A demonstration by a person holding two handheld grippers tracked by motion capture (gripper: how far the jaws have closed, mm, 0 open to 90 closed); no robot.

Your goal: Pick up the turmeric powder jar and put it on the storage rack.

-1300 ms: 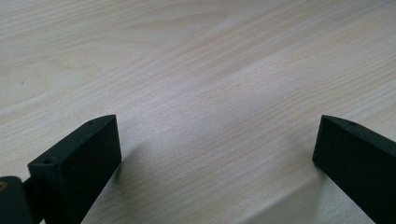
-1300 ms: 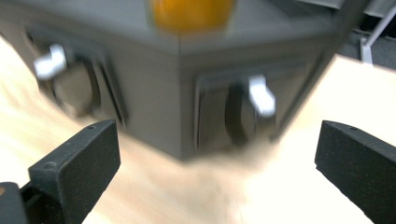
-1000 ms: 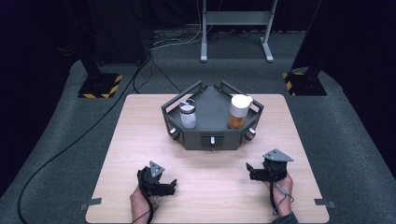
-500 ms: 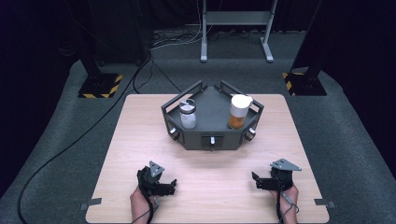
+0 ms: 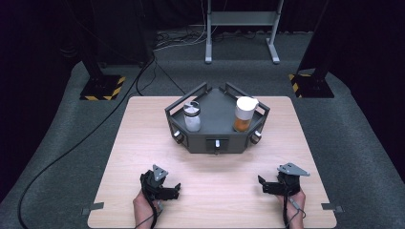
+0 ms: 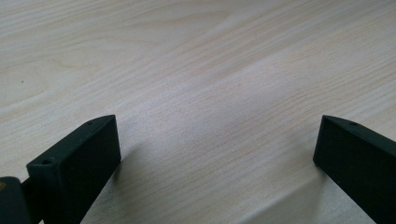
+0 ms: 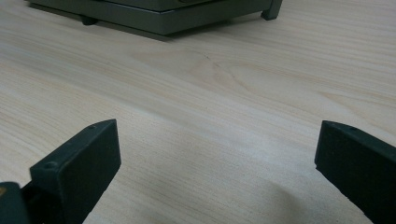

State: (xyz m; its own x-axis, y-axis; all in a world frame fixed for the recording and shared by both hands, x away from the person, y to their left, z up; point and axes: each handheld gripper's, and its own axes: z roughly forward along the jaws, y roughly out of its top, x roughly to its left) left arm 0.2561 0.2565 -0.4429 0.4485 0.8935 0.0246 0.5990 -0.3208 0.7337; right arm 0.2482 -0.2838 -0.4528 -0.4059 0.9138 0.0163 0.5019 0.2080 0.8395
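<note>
Both hand-held grippers, left (image 5: 175, 191) and right (image 5: 262, 183), gape empty; ours on the right has dropped back onto the tabletop (image 5: 215, 191), far from the jars' tray (image 5: 217, 143).

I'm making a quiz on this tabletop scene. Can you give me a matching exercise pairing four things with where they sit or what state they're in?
Things:
1. white-filled jar
2. orange-filled jar
3. left claw
4. grey tray

Places or states:
A. right side of the tray
B. open, low over bare wood
C. middle of the table, holding both jars
D. left side of the tray

Pairs: 1-D, 2-A, 3-B, 4-C
</note>
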